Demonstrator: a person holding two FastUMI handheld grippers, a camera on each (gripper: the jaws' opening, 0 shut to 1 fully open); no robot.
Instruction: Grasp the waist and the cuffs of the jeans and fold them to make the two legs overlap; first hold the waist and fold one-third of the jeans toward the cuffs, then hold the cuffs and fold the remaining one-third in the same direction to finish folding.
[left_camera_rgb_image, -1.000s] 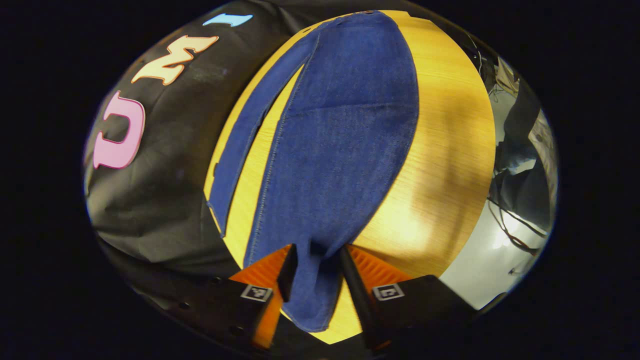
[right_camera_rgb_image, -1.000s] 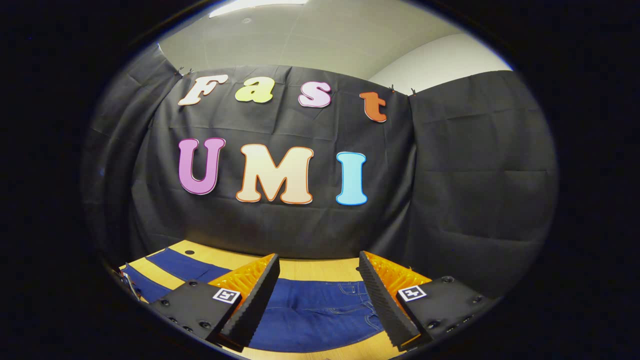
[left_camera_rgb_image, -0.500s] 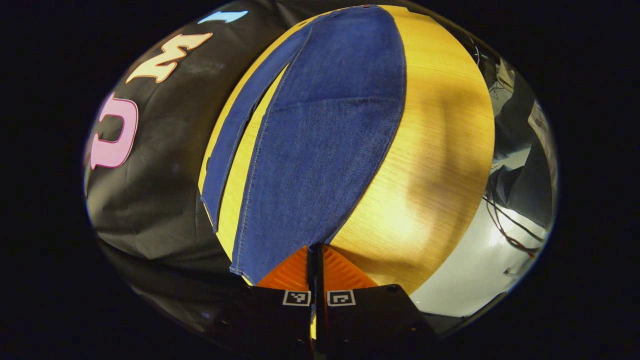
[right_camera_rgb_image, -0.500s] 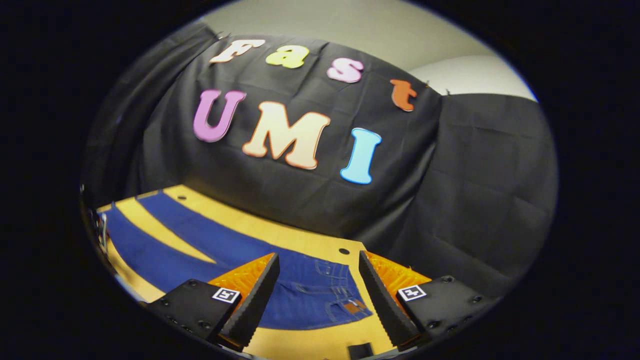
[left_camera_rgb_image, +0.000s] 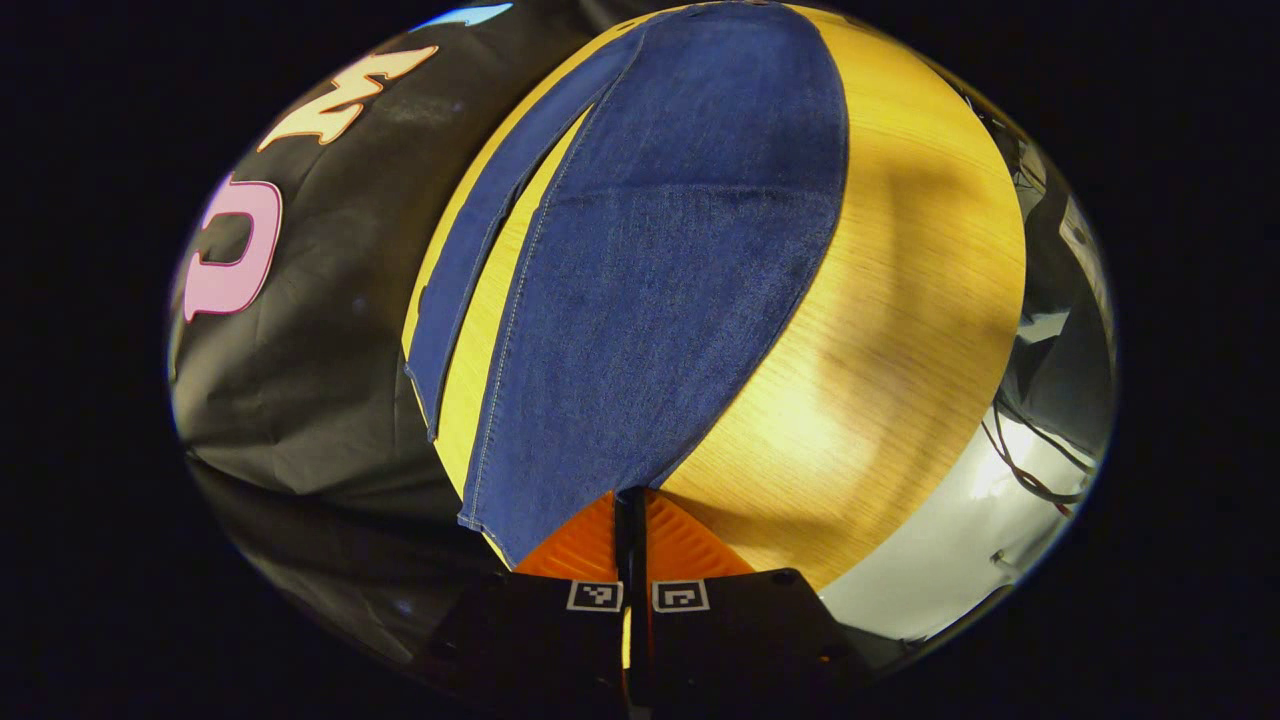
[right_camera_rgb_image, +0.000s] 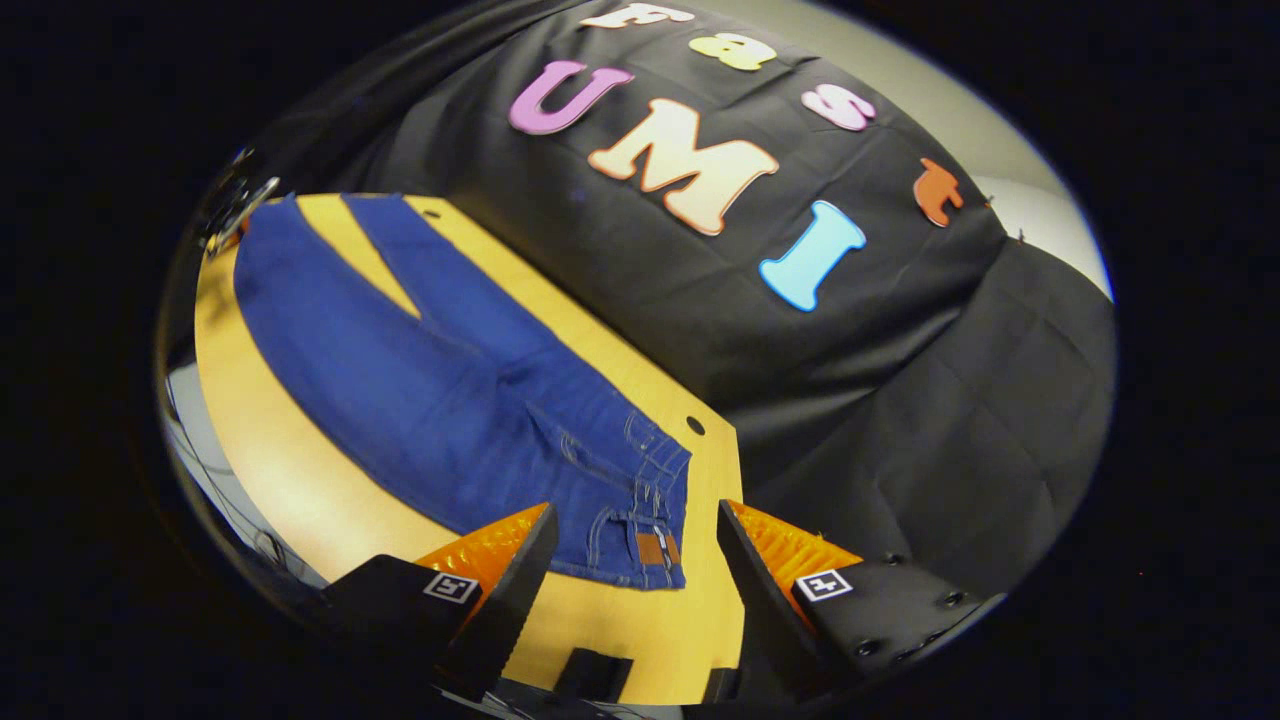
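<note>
In the left gripper view, the left hand-held gripper (left_camera_rgb_image: 631, 520) is sitting with its fingers pressed together at the near end of the jeans (left_camera_rgb_image: 650, 270). The cuff corner is meeting the fingertips right at the closing line, but whether cloth is actually being caught between them is hard to make out; the fingers are hiding that spot. From there the jeans are running lengthwise away across the table (left_camera_rgb_image: 900, 330), one broad leg in front and a narrower strip of the other leg lying toward the booth wall, with a sliver of bare wood showing between them. The far end of the jeans is being cut off at the top of this view.

In the right gripper view, the right hand-held gripper (right_camera_rgb_image: 635, 560) is hovering with its fingers spread wide above the waist end, touching nothing. The jeans (right_camera_rgb_image: 430, 380) are lying flat on the table (right_camera_rgb_image: 290, 480), their long axis parallel to the table's back edge along the wall, with the waist close to one end edge and the two legs parting toward the far end. The cuffs are shrinking into the dim left rim, where a small metallic shape is too blurred to identify. A dark block at the table's near edge is half hidden below the fingers.
</note>
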